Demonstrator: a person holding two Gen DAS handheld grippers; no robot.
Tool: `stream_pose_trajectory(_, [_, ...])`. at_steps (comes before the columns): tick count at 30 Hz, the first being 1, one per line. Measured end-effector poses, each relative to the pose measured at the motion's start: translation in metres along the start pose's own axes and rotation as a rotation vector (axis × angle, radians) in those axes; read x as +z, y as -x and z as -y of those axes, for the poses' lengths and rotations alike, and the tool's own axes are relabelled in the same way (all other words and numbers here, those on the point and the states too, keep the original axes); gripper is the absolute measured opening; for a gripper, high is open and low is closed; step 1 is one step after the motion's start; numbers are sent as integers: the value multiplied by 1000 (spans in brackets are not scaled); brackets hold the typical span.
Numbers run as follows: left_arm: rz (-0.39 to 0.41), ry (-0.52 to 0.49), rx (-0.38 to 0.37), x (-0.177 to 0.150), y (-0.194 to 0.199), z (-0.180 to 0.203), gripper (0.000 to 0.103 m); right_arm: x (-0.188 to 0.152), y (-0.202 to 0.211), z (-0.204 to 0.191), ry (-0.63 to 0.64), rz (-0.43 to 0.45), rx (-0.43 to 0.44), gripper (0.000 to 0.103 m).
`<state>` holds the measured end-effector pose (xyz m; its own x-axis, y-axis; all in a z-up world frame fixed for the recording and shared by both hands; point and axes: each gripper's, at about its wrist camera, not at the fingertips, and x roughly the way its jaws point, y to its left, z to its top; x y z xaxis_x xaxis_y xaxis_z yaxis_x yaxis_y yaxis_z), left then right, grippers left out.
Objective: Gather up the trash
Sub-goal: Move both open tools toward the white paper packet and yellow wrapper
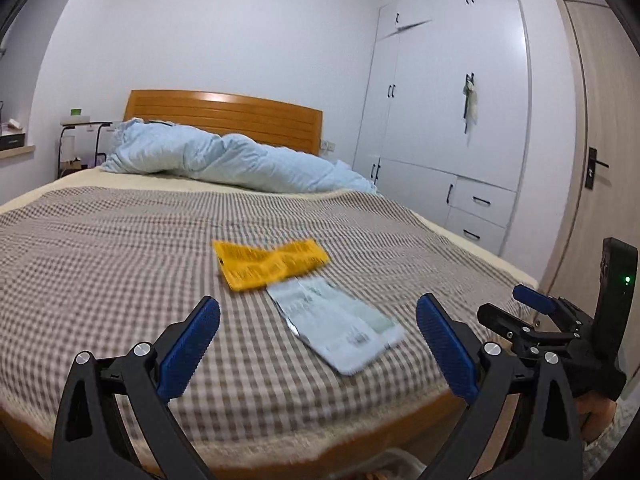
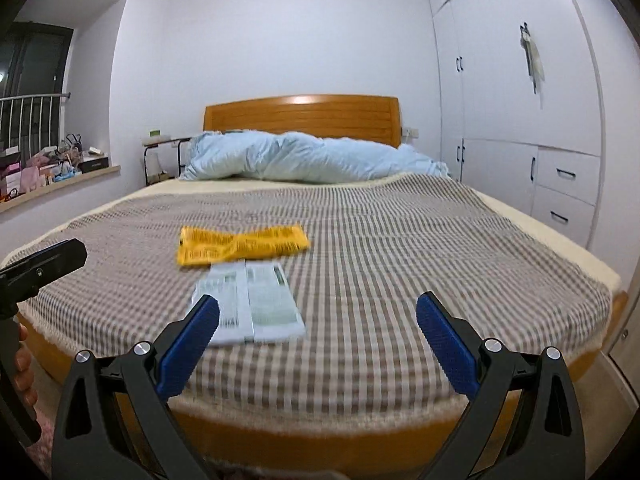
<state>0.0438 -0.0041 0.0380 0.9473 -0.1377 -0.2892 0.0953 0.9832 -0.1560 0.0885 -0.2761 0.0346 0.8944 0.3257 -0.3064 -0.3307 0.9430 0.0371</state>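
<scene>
In the left wrist view, a flat yellow printed wrapper (image 1: 270, 263) and a flat white-and-green printed packet (image 1: 340, 325) are seen lying on the brown-checked bed cover (image 1: 100, 256), corners just touching. The right gripper (image 1: 520, 304) is shown only here (at the right edge, blurred). The left gripper (image 1: 318, 344) is held with jaws wide, empty, above the bed's near edge.

In the right wrist view, a cluttered window sill (image 2: 60, 184) is added. The right gripper's jaws are spread wide, nothing held, the white packet lying beyond the left pad (image 2: 192, 340).

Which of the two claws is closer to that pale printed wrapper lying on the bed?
Probably left. The pale wrapper lies centred just ahead of the open left claw; the open right claw has it off by its left finger. A close call.
</scene>
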Motion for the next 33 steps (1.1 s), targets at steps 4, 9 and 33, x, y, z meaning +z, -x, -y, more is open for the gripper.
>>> stream_pose_trajectory(4, [14,-20,9,22,-18,-10,95,17,-21,-5,9,16,3,95])
stream_pose_trajectory(9, [19,-9,17,36,-40,-29,95,20,-57,-8,-57,-30,15,95])
stream_pose_trajectory(33, [-112,99,29,25,-73,-70,95,-47,-90,-25,-594,-179,-48,95])
